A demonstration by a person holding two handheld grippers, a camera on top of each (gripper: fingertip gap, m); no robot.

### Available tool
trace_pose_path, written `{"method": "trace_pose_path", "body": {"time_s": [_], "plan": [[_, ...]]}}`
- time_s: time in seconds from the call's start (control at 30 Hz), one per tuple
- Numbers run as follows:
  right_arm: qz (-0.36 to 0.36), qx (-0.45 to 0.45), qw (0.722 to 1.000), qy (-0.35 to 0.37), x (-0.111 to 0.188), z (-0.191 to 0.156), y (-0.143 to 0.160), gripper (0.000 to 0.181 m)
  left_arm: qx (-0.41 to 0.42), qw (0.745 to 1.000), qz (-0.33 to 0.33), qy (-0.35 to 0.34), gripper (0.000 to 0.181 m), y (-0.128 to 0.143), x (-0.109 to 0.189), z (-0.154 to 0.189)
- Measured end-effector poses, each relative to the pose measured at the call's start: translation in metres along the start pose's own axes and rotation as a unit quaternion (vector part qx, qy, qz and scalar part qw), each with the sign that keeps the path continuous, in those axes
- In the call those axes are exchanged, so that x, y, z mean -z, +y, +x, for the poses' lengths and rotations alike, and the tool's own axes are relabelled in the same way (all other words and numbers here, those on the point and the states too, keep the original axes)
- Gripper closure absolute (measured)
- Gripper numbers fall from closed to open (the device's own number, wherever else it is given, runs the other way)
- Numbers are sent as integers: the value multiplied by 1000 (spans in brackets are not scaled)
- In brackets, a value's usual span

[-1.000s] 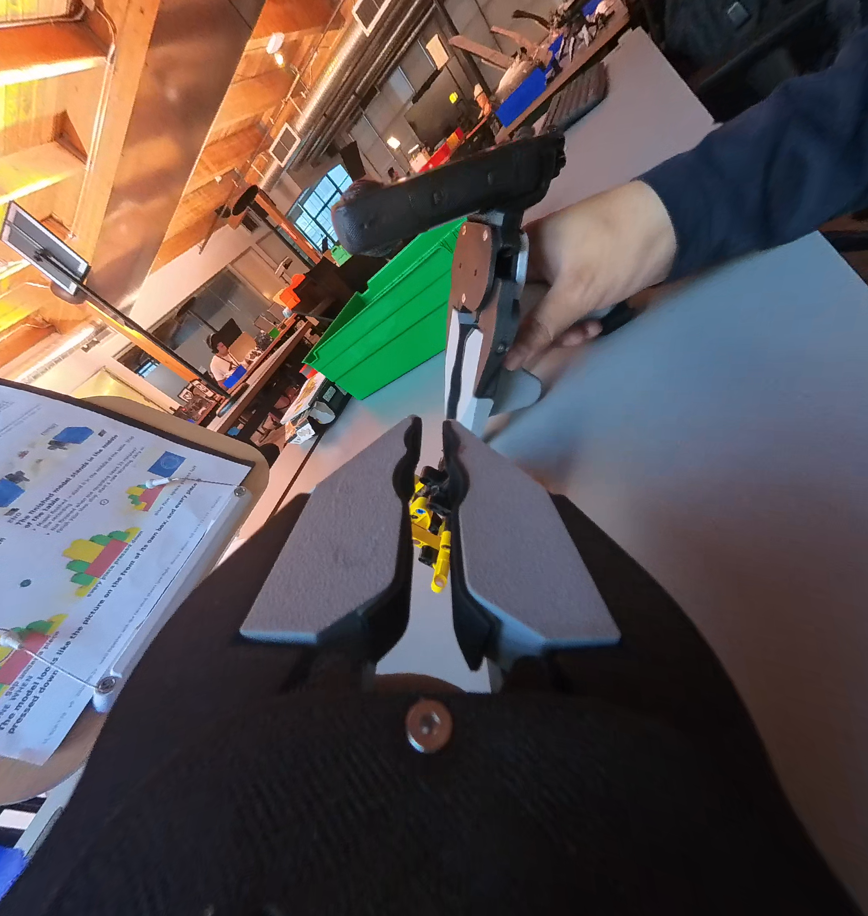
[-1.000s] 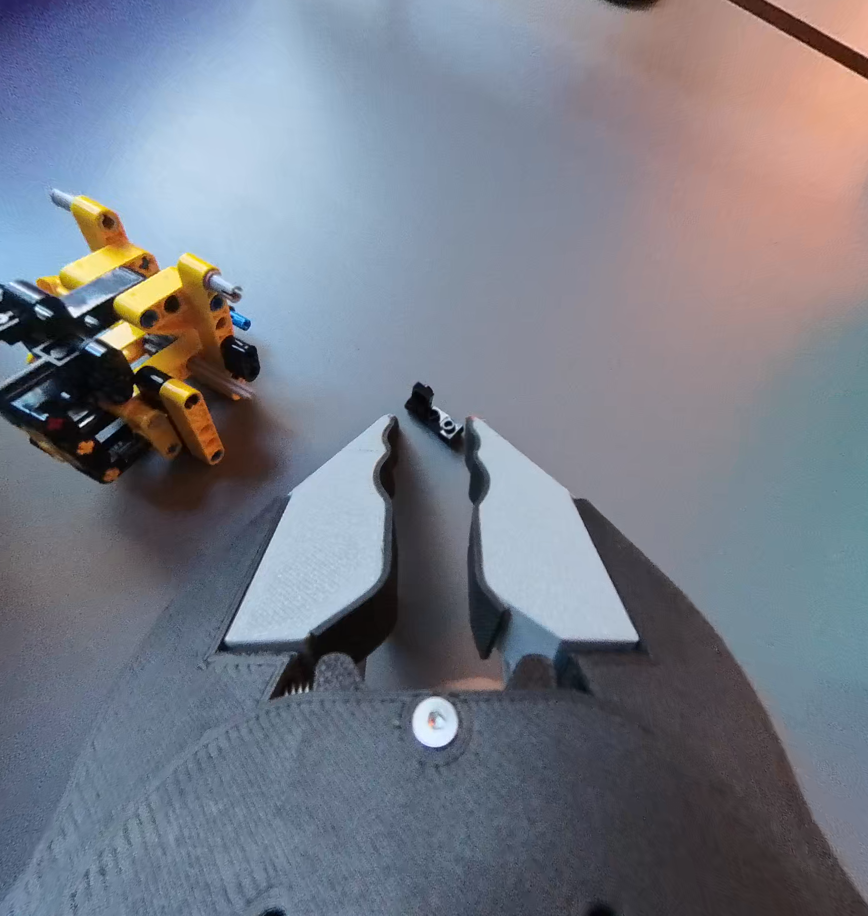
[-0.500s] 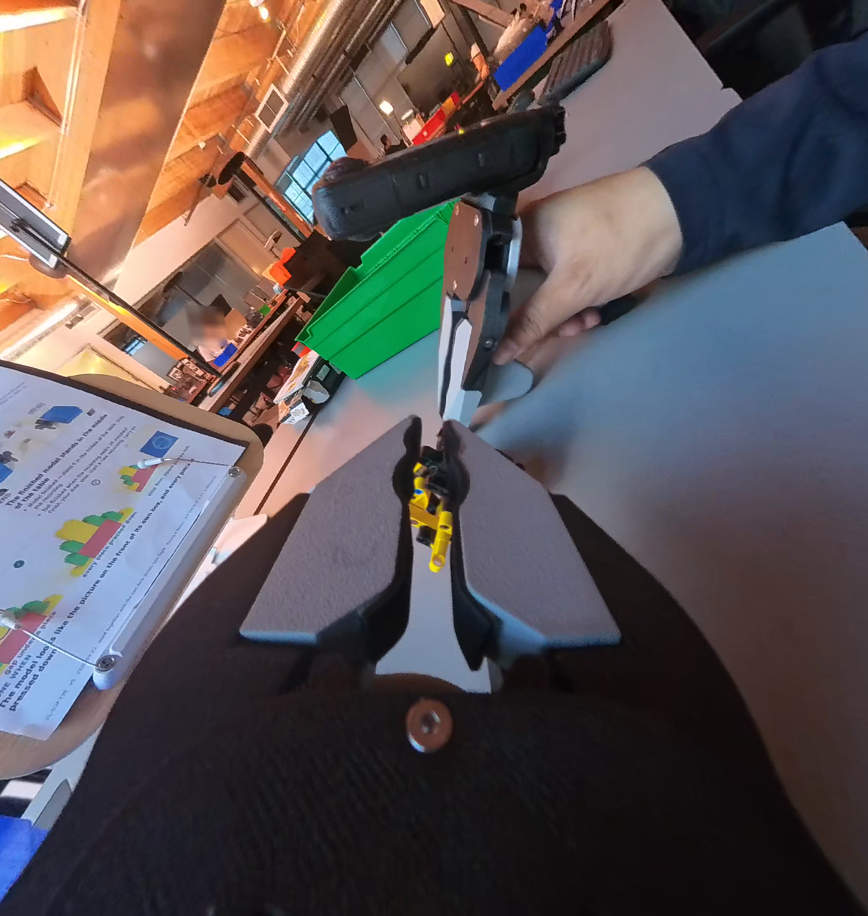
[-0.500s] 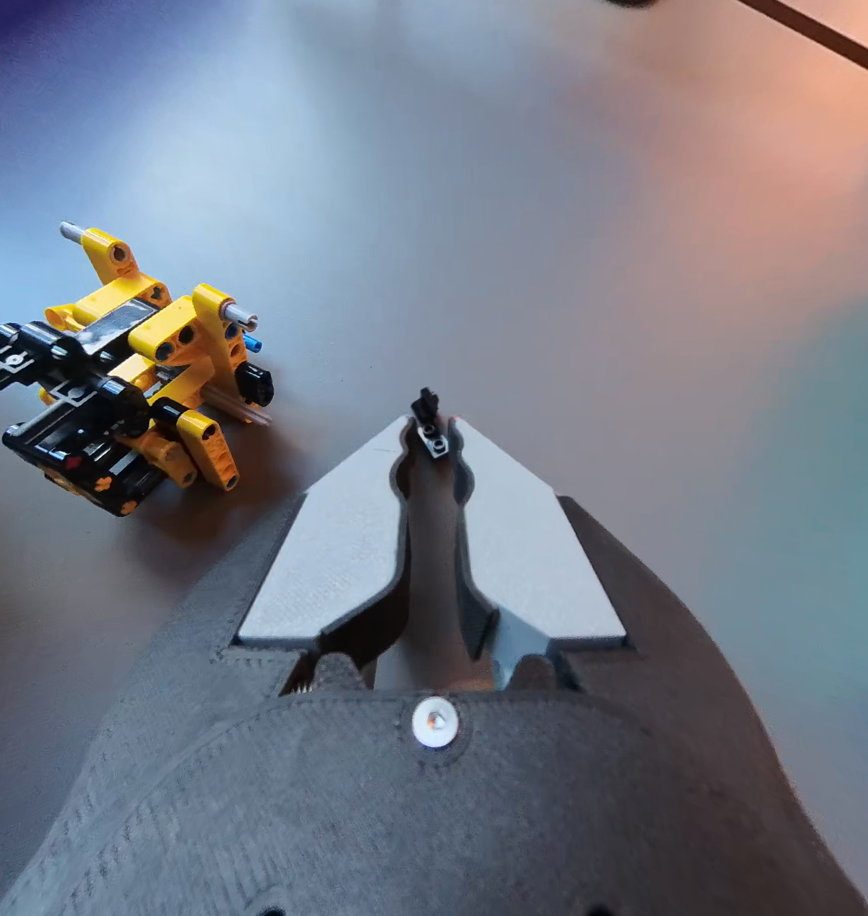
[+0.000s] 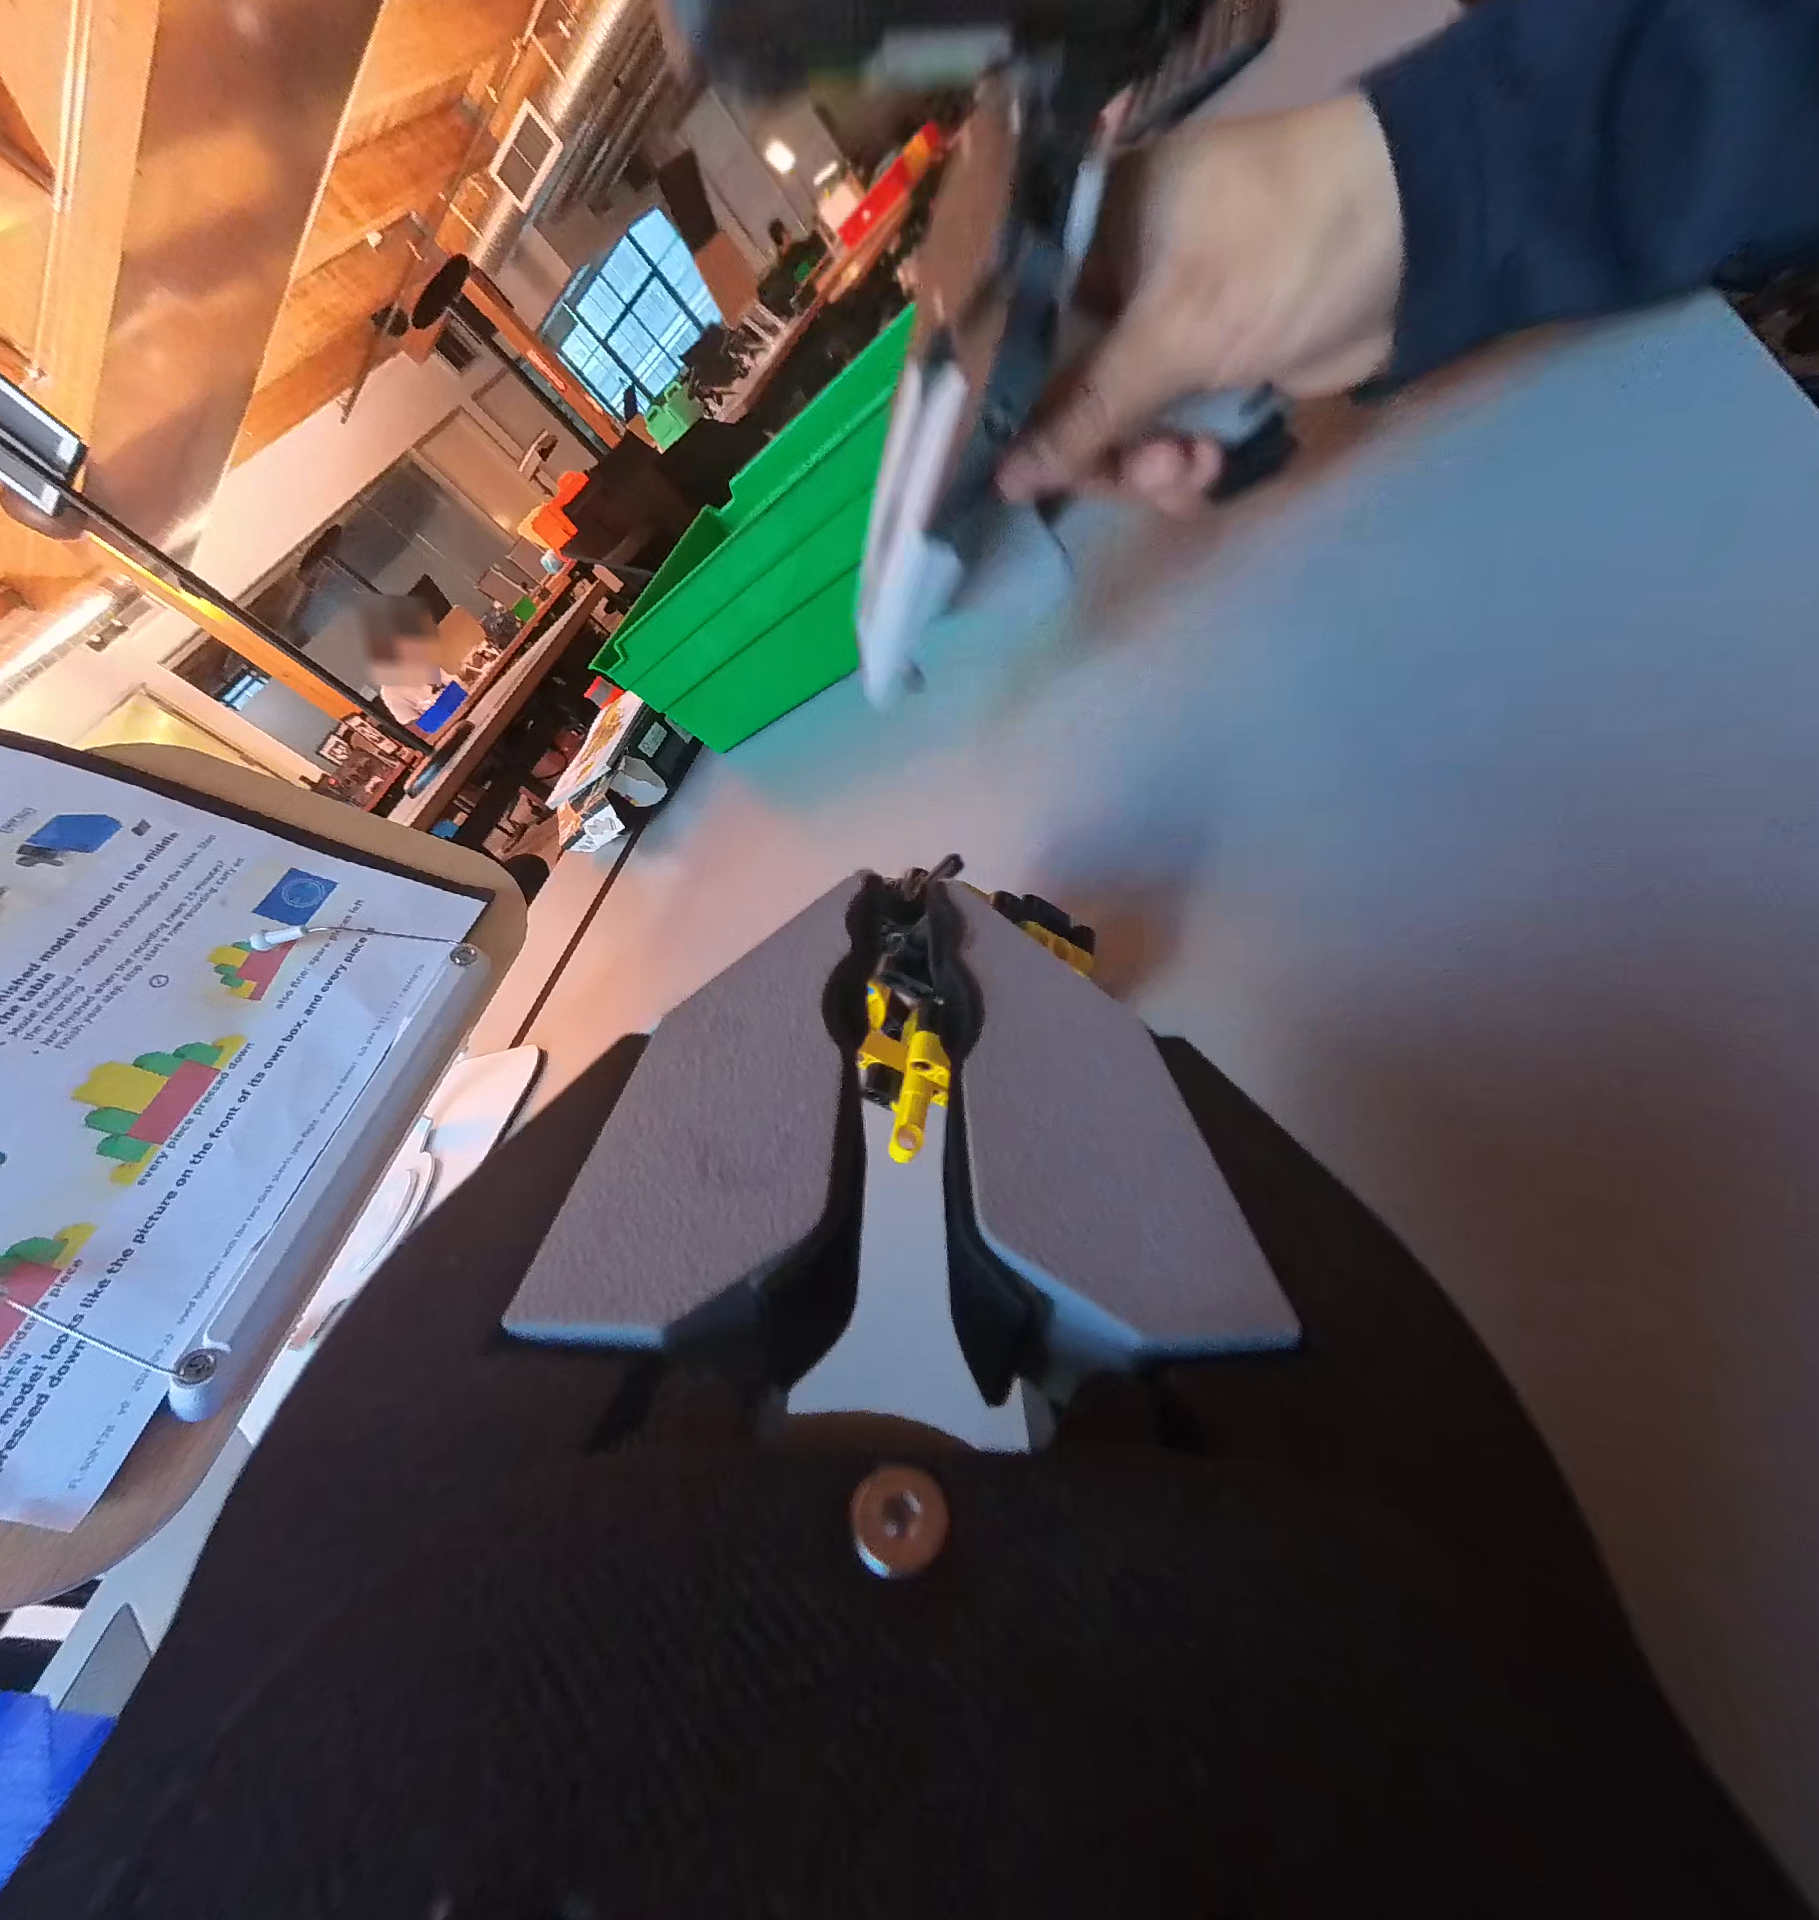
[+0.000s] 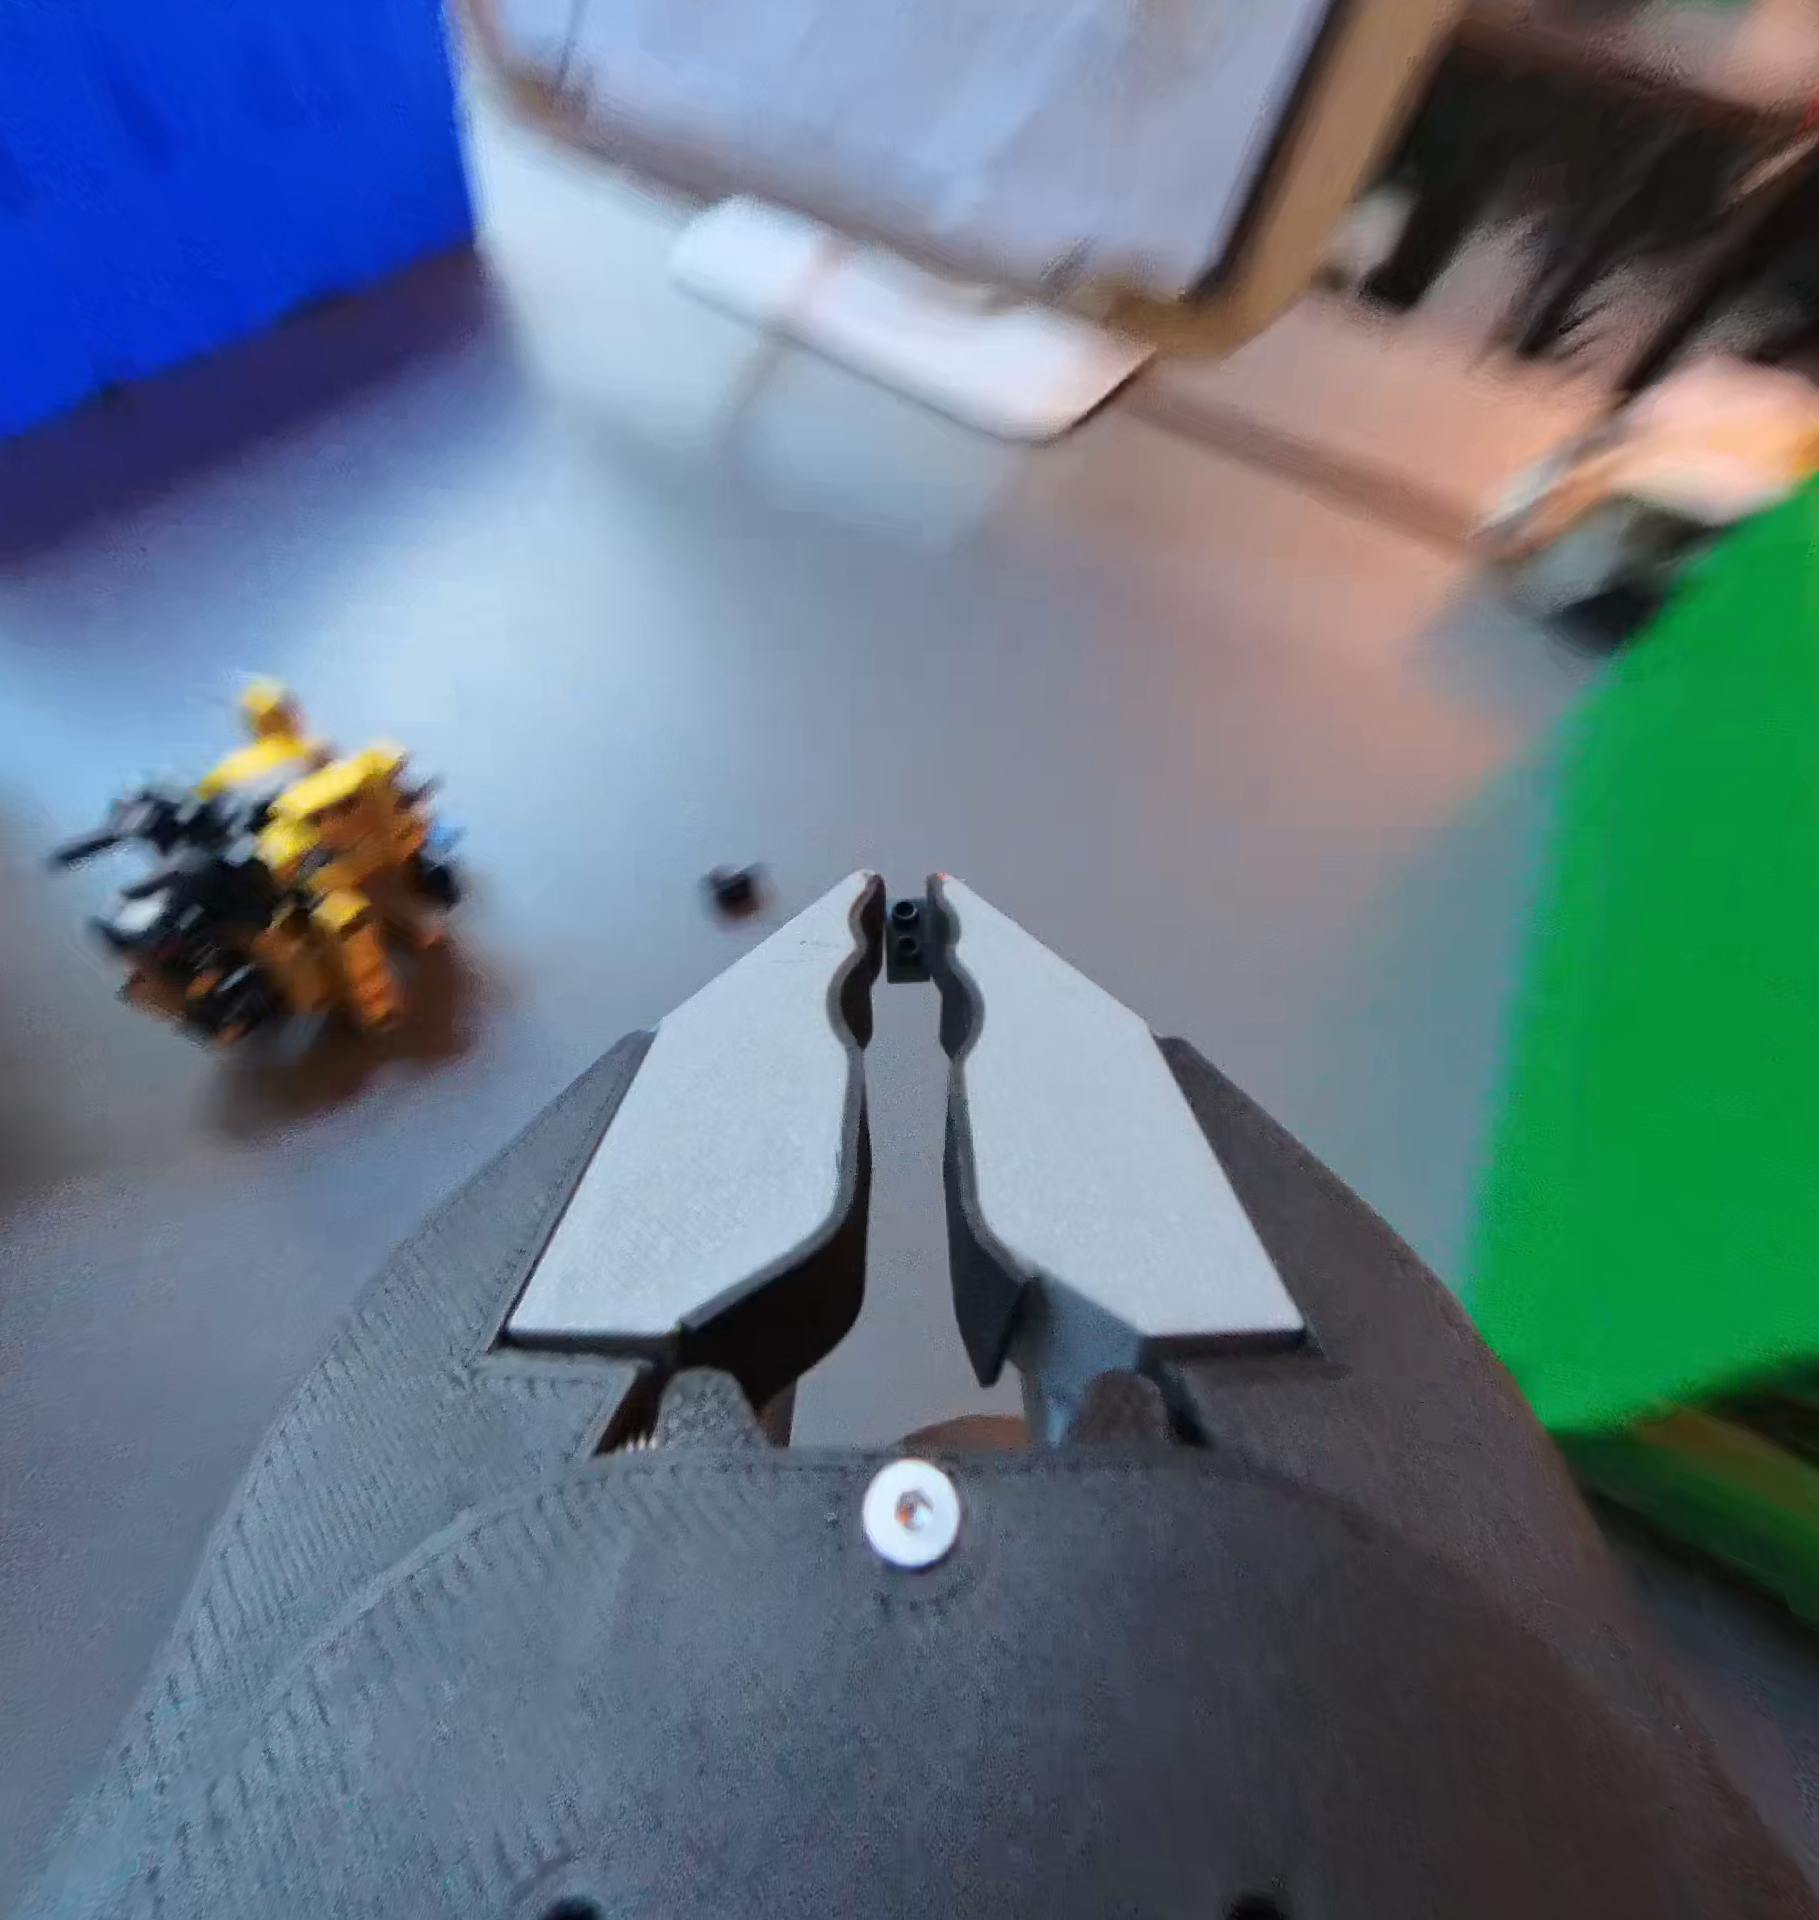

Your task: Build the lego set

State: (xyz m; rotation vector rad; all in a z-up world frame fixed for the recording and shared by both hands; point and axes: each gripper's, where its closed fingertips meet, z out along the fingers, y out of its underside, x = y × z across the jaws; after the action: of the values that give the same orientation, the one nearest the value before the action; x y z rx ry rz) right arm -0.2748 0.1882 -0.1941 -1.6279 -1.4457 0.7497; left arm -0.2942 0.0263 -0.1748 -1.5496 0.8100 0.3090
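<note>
R gripper [image 6: 905, 899] pinches small black piece [image 6: 907, 940]; L gripper [image 5: 910, 914] grips yellow-black model [image 5: 905, 1049].

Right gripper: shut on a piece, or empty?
Shut on a small black piece: the right gripper pinches it between its fingertips, off the table.

Ahead of my right gripper [image 6: 907, 914], bare table [image 6: 1144, 727] lies open toward twelve o'clock. The yellow-and-black model [image 6: 281, 862] blocks ten o'clock, the green bin [image 6: 1694, 935] three o'clock.

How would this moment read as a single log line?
left claw: shut on yellow-black model | right claw: shut on small black piece, lifted
</note>
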Motion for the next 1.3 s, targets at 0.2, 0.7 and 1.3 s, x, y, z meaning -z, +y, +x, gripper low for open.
{"method": "trace_pose_path", "body": {"time_s": [0.2,0.7,1.3], "plan": [[-21,-68,977,199,77,171,-40,158,21,1000,-21,7,176,8,-3,2],[-68,67,987,-133,-25,-34,-7,153,73,994,-73,-31,174,31,-1,-21],[-38,40,973,222,50,184,-57,164,105,987,-124,-9,165,52,1,-21]]}}
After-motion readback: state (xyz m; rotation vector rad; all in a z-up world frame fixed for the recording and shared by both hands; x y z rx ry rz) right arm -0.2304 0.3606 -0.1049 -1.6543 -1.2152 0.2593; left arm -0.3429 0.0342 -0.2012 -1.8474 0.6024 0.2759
